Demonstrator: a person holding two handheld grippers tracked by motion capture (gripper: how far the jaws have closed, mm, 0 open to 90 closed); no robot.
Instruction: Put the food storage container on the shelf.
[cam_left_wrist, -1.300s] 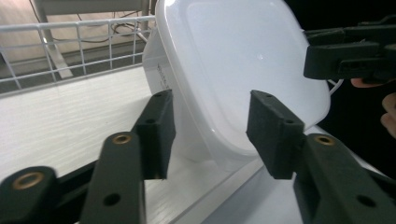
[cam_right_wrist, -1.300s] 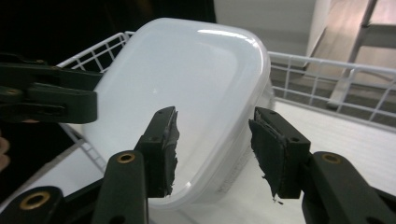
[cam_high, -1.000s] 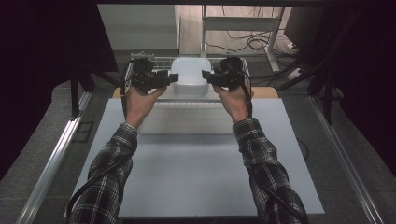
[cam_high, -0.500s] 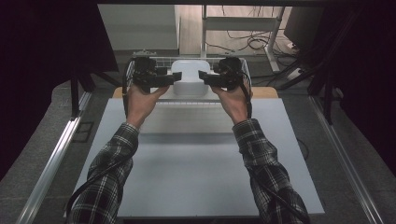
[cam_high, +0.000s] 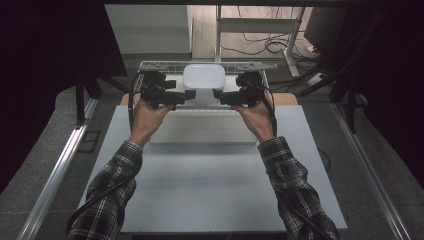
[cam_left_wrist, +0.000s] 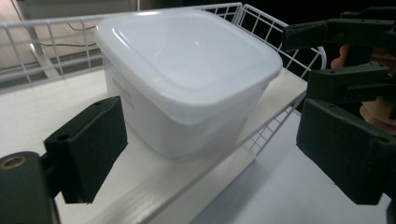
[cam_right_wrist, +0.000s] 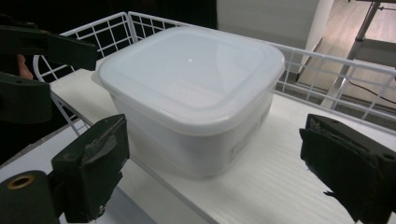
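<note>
- Grey bench (cam_high: 210, 190) in the foreground, bare and pale, with two plaid sleeves reaching forward across it toward the far edge.
- Next out, a white board (cam_high: 202, 127) lies flat past the middle of the bench, running up to the wire rack beyond.
- Left tool (cam_high: 186, 94) sits at the left side of the tub, jaws spread wide; they have just been opening, and nothing is pinched between them.
- Right tool (cam_high: 218, 94) mirrors it on the right side, jaws likewise spread after just opening, pads clear of the plastic.
- White lidded tub (cam_high: 203, 79) stands upright between the two tools, lid on, resting on a white shelf board (cam_right_wrist: 261, 186) inside the wire rack (cam_high: 160, 65).
- Left gripper view confirms it: the tub (cam_left_wrist: 187, 84) sits square on the board, the rack's wire rail (cam_left_wrist: 46, 42) just behind.
- My read: the placing looks done, the tub set down and let go. What remains seems to be drawing both tools back off the rack.
- Farther back, a floor with cables and a desk frame.
</note>
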